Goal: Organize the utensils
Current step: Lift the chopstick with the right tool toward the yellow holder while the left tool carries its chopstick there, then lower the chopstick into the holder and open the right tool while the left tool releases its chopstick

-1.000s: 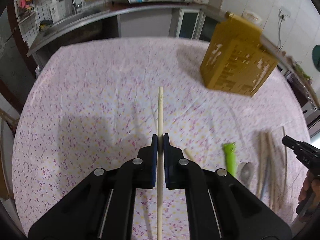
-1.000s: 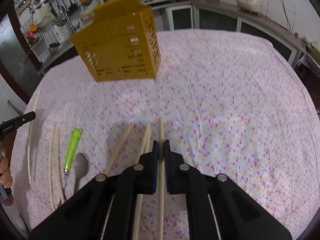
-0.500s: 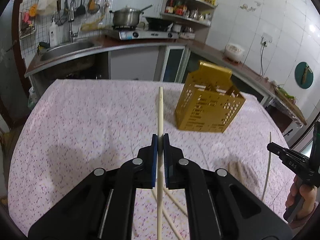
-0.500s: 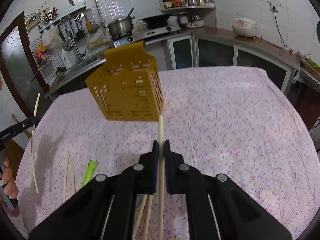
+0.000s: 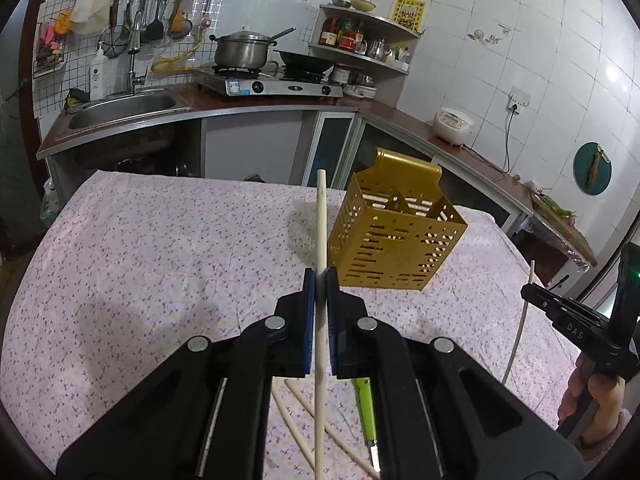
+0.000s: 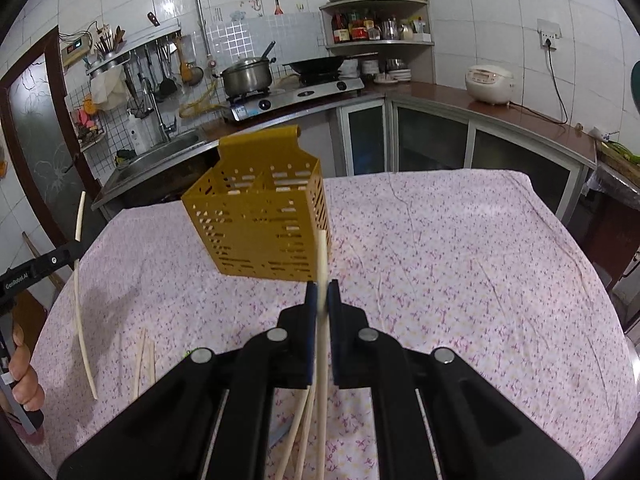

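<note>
1. Two chopsticks are in the air, one per gripper: the left gripper (image 5: 318,280) has its jaws clamped on a chopstick (image 5: 321,220), and the right gripper (image 6: 321,292) has its jaws clamped on another chopstick (image 6: 322,252).
2. Both sticks point forward toward the yellow holder (image 5: 396,240), which stands upright on the bench (image 5: 160,248), probably so that they can be dropped in tip first.
3. Several loose chopsticks (image 5: 296,432) and a green-handled tool (image 5: 366,404) lie on the bench below, not yet sorted.
</note>
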`<move>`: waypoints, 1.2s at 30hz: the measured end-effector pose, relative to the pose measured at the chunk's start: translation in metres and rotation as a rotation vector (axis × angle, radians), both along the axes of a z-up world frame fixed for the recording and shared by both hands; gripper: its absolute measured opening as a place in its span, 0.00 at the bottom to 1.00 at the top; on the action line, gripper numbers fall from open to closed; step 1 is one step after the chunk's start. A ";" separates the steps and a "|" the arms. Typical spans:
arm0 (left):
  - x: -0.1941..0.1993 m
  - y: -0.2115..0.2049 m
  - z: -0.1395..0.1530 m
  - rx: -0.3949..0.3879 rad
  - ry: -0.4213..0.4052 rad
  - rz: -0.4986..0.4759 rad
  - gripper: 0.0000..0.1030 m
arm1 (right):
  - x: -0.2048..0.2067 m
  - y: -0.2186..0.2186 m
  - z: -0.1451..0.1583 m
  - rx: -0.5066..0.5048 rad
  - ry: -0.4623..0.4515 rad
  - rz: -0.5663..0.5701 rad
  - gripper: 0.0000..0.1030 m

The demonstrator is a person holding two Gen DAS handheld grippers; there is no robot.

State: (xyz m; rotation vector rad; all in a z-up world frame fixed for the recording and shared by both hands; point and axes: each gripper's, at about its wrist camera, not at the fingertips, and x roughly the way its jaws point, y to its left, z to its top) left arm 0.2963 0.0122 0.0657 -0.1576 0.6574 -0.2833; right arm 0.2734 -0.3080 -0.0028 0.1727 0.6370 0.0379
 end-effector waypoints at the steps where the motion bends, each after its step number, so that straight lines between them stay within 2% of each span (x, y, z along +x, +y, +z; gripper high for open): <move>1: 0.001 -0.001 0.002 -0.005 -0.005 -0.002 0.04 | 0.001 -0.001 0.003 0.000 -0.008 -0.003 0.06; 10: 0.022 -0.026 0.030 -0.008 -0.090 -0.030 0.04 | 0.023 -0.002 0.039 -0.021 -0.093 -0.018 0.06; 19: 0.074 -0.076 0.102 -0.055 -0.290 -0.071 0.04 | 0.074 -0.007 0.129 -0.004 -0.258 -0.045 0.06; 24: 0.108 -0.092 0.123 -0.076 -0.376 -0.055 0.04 | 0.099 -0.007 0.163 0.004 -0.321 -0.060 0.06; 27: 0.127 -0.098 0.122 -0.075 -0.419 -0.042 0.04 | 0.115 -0.007 0.170 0.014 -0.334 -0.070 0.06; 30: 0.145 -0.104 0.108 -0.078 -0.441 -0.040 0.04 | 0.126 -0.001 0.163 -0.008 -0.333 -0.070 0.06; 33: 0.156 -0.109 0.084 -0.056 -0.459 -0.020 0.04 | 0.133 0.005 0.141 -0.026 -0.340 -0.059 0.06; 36: 0.165 -0.111 0.058 -0.026 -0.438 -0.010 0.04 | 0.138 0.012 0.119 -0.058 -0.335 -0.043 0.06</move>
